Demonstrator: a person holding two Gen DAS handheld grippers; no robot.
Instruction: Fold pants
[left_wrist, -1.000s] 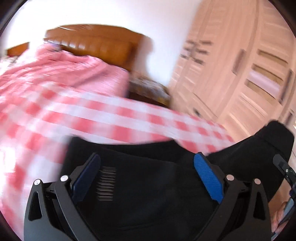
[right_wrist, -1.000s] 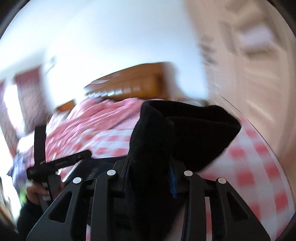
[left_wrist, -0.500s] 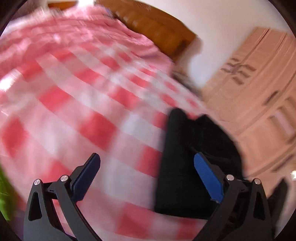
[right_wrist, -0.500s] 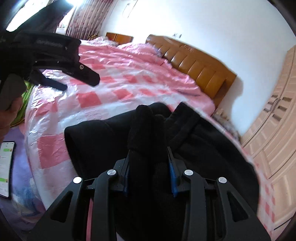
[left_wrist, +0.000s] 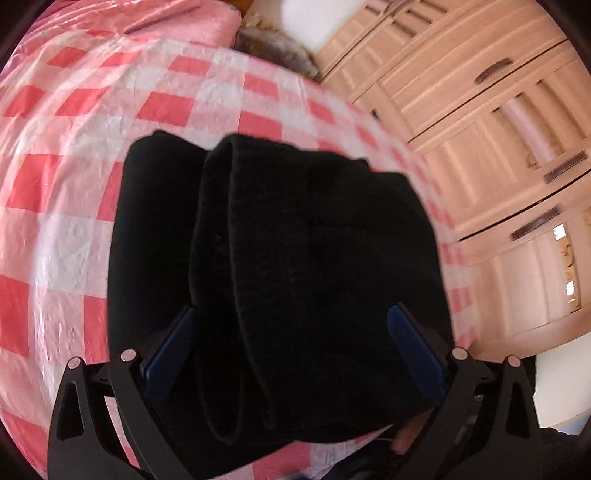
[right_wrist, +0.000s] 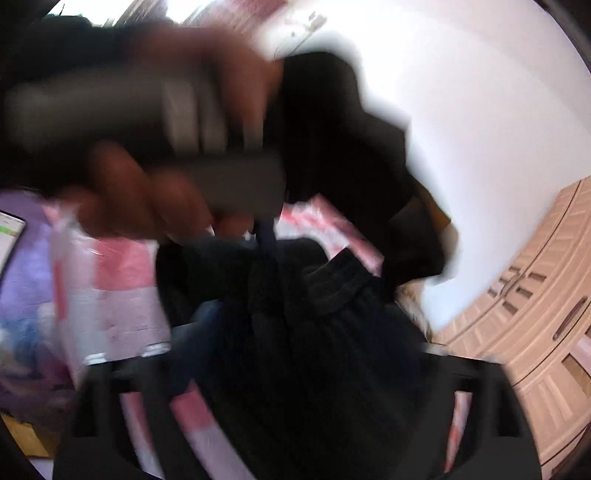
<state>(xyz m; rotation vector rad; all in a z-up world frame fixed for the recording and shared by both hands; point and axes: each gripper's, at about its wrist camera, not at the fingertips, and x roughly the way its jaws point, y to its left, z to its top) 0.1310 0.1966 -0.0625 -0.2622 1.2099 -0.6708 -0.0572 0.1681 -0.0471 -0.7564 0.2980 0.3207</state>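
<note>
The black pants (left_wrist: 280, 236) lie folded in a thick bundle on the pink checked bed cover (left_wrist: 74, 206). My left gripper (left_wrist: 291, 347) is open, its blue pads on either side of the bundle's near end. In the blurred right wrist view the pants (right_wrist: 314, 350) fill the space between my right gripper's fingers (right_wrist: 303, 369); the blur and cloth hide the pads. The person's hand on the left gripper's handle (right_wrist: 147, 122) shows close above.
Light wooden wardrobe doors (left_wrist: 498, 155) stand to the right of the bed. A phone (right_wrist: 9, 236) lies at the left edge of the right wrist view. A bedside table (left_wrist: 273, 48) stands beyond the bed corner.
My left gripper has swung back over the pants and now straddles the bundle. The right wrist view has tilted and blurred; the left hand now fills its upper left.
</note>
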